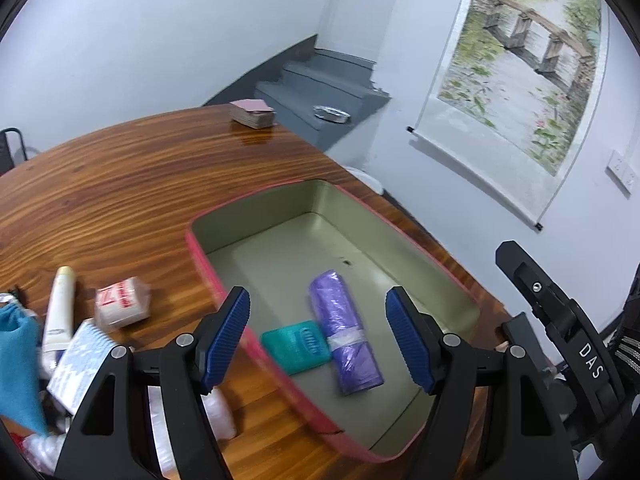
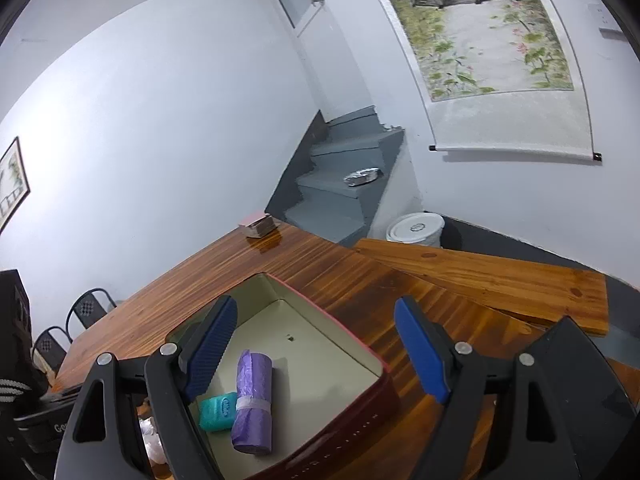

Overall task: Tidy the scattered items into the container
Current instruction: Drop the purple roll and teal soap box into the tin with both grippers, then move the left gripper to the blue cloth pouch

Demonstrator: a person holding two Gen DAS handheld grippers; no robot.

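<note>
A red tin (image 1: 202, 264) with a pale green inside sits on the wooden table; it also shows in the right wrist view (image 2: 360, 404). In it lie a purple roll of bags (image 1: 344, 336) (image 2: 254, 400) and a teal packet (image 1: 298, 345) (image 2: 218, 410). My left gripper (image 1: 318, 336) is open and empty above the tin's near left wall. My right gripper (image 2: 316, 354) is open and empty above the tin. Left of the tin lie a white and red packet (image 1: 122, 302), a cream tube (image 1: 60, 308), a blue and white pack (image 1: 80, 364) and a teal pouch (image 1: 16, 364).
A stack of cards (image 1: 253, 114) lies at the table's far edge. A wooden plank (image 2: 480, 280) rests off the table's right side, near a white bucket (image 2: 416, 230). Grey stairs (image 2: 340, 184) stand behind. Black chairs (image 2: 86, 308) are at the left.
</note>
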